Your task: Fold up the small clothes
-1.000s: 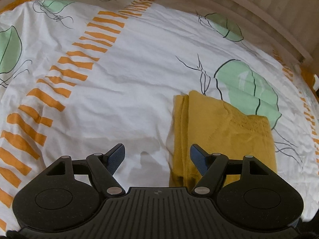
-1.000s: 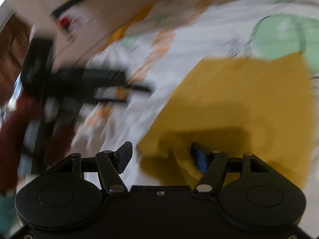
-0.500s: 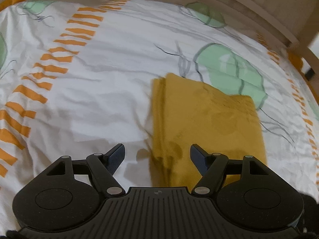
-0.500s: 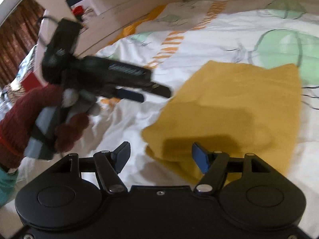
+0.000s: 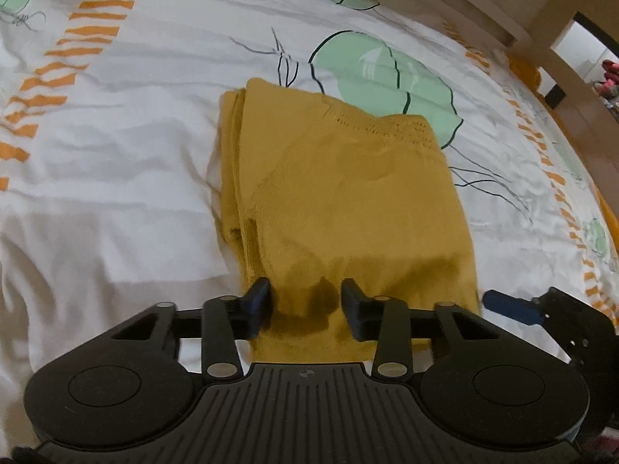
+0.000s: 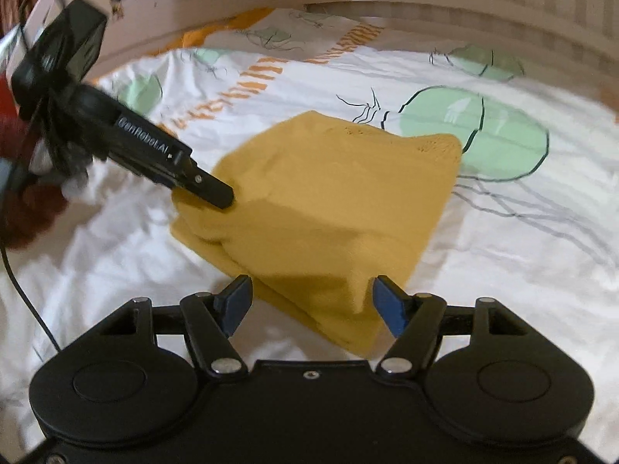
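I see the bed (image 5: 116, 147) filling both views, its white sheet printed with green leaves and orange dashes, and a pale wooden bed frame (image 5: 503, 4) along its far edge. The folded mustard-yellow knit garment (image 5: 340, 201) lies on the sheet, its far right corner overlapping a large green leaf (image 5: 387, 77); its stacked layers show along the left edge in the left wrist view.

My left gripper (image 5: 305, 303) points down at the near edge of the garment, at its left corner. Its jaws are closing, with a raised fold of the yellow fabric between them; the pads are not yet pressed on it that I can see.

My right gripper (image 6: 311, 303) sits at the garment's near right corner, jaws spread wide with the cloth's edge lying between them, not pinched.

In the right wrist view a hand in a dark red glove (image 6: 23, 201) holds the left gripper, blurred, left of the garment.
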A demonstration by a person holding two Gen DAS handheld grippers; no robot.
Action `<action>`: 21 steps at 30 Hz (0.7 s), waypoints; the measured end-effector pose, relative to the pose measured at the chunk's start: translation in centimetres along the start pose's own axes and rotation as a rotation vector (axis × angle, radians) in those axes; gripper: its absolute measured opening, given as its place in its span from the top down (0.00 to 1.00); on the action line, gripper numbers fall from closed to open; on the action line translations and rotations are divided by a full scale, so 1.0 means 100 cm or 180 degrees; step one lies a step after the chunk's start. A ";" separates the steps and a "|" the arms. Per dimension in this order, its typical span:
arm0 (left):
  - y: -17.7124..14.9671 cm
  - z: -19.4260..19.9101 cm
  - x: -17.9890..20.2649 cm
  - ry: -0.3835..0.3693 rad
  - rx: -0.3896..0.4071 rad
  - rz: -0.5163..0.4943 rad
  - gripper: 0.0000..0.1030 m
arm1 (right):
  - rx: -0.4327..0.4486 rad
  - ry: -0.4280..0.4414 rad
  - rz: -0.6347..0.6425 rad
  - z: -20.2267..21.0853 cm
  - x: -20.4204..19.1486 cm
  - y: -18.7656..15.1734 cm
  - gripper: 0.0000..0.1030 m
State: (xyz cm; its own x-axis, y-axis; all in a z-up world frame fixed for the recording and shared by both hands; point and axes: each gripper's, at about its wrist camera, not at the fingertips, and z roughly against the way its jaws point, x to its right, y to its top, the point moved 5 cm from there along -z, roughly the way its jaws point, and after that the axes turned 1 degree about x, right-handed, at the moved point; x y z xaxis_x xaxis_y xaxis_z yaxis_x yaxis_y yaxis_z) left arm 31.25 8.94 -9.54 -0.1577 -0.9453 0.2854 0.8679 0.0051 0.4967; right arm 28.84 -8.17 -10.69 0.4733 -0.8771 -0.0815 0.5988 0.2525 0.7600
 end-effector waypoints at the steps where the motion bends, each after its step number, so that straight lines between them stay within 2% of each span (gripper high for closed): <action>1: 0.000 -0.001 -0.002 -0.0022 0.0008 0.0040 0.77 | -0.0007 -0.0049 0.0089 -0.001 -0.002 -0.001 0.31; 2: 0.000 -0.001 -0.004 -0.0050 0.0027 0.0082 0.80 | -0.0015 -0.0098 0.0191 0.000 -0.003 -0.002 0.33; 4: 0.001 -0.001 -0.005 -0.0091 0.0061 0.0114 0.86 | 0.0002 -0.0207 0.0387 0.000 -0.007 -0.005 0.44; 6: 0.001 0.000 -0.005 -0.0107 0.0092 0.0133 0.87 | -0.0006 -0.0295 0.0558 -0.002 -0.011 -0.006 0.62; 8: 0.001 0.000 -0.004 -0.0115 0.0094 0.0136 0.89 | -0.0027 -0.0344 0.0658 -0.005 -0.011 -0.009 0.63; 9: 0.001 0.001 -0.004 -0.0135 0.0101 0.0130 0.93 | -0.0010 -0.0362 0.0707 -0.005 -0.012 -0.010 0.72; 11: 0.001 0.004 -0.005 -0.0176 0.0128 0.0173 0.93 | 0.0008 -0.0409 0.0799 -0.005 -0.013 -0.009 0.90; 16: -0.002 0.021 -0.015 -0.0443 0.0175 0.0373 0.93 | 0.0109 -0.0412 0.0744 0.016 -0.002 -0.005 0.92; 21: -0.019 0.000 -0.020 -0.0191 -0.0112 0.0229 0.94 | -0.0128 -0.0227 0.0895 0.010 -0.005 -0.022 0.90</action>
State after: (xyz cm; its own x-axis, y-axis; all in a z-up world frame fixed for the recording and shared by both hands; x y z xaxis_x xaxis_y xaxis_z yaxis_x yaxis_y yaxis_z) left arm 29.91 10.83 -11.10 -0.1215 -0.9217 0.3684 0.8938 0.0598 0.4444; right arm 26.62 -8.69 -11.71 0.5784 -0.7967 0.1753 0.4764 0.5044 0.7201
